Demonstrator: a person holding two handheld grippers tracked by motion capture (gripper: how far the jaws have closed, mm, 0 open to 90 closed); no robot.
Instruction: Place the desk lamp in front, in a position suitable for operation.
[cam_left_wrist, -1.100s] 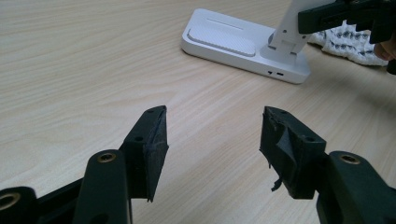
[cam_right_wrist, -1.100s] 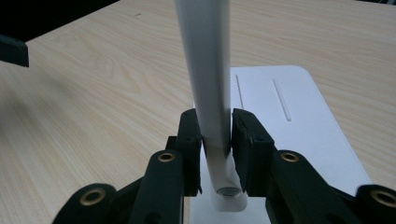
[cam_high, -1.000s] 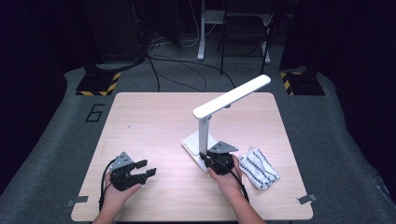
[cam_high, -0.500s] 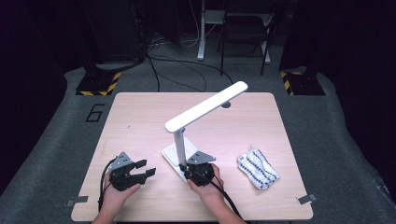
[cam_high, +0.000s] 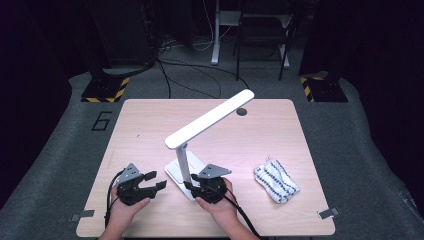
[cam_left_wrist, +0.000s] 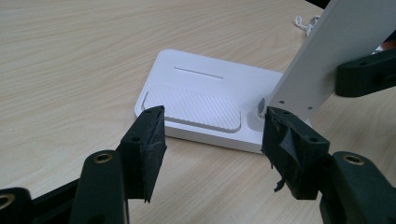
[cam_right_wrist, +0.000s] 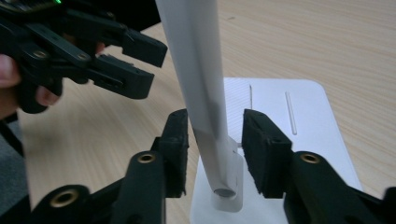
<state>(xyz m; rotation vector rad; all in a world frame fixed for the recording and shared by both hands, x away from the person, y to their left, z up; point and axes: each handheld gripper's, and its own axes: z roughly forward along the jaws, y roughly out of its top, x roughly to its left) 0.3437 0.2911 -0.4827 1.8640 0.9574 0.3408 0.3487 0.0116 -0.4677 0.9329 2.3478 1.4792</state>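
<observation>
Centrally on the desk stands the white plastic desk lamp (cam_high: 200, 132), near the front edge: a flat rectangular base with rounded corners (cam_left_wrist: 205, 105), a ribbed pad set into it, a slim flat stem rising from its near end, and a long flat head slanting up and away. The right gripper (cam_right_wrist: 215, 144), matte black with a grey three-cornered plate, has its fingers on either side of the stem just above the hinge; they have just been opening and now stand apart from it with a gap on each side. The left gripper (cam_high: 156, 181), also matte black, rests on the desk just left of the base, its fingers apart with nothing between them. Right of the lamp, well apart, lies a crumpled white cloth with dark stripes (cam_high: 276, 180). The pale wood-grain desk (cam_high: 140, 125) is smooth, with rounded corners. Around it, grey carpet bears a painted numeral, yellow-black hazard blocks and trailing cables before a dark room.
</observation>
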